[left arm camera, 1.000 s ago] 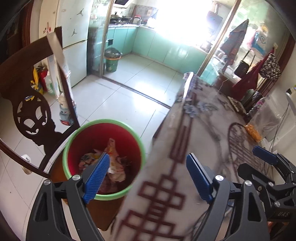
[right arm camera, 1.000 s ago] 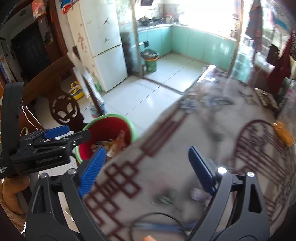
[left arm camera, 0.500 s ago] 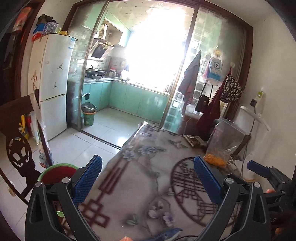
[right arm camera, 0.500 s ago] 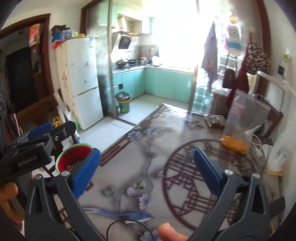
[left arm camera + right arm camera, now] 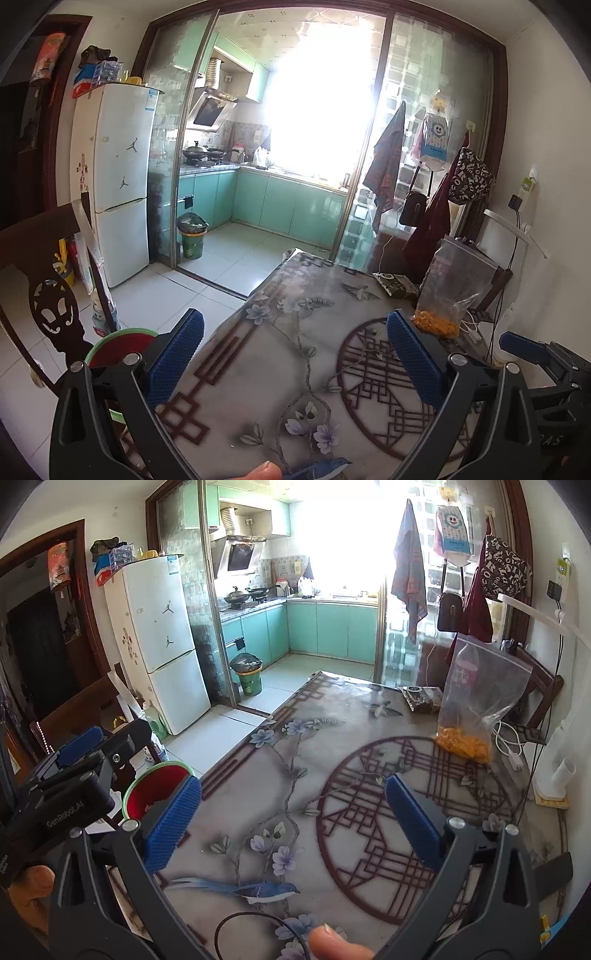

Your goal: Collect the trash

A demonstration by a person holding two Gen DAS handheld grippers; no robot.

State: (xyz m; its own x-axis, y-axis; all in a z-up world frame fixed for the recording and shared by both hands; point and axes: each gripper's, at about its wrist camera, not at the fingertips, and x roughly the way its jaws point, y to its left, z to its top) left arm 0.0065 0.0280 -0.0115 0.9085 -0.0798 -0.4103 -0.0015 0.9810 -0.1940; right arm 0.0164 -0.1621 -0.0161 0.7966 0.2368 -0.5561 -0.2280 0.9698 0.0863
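Trash bin point(image 5: 157, 788), red inside, green rim: lower left of the right-wrist frame, beside table point(image 5: 332, 738). "GenRobot.AI" on left gripper point(image 5: 291, 360); it and right gripper point(image 5: 291, 821) gape empty. Clear bag point(image 5: 476, 705) holds orange pieces.

The table point(image 5: 332, 746) wears a cloth printed with flowers and a blue bird point(image 5: 255, 889); a clear bag of orange snacks point(image 5: 476, 709) stands upright near its far right edge; a white fridge point(image 5: 159, 638) stands left of the kitchen doorway; a towel point(image 5: 408, 576) hangs on the glass partition.
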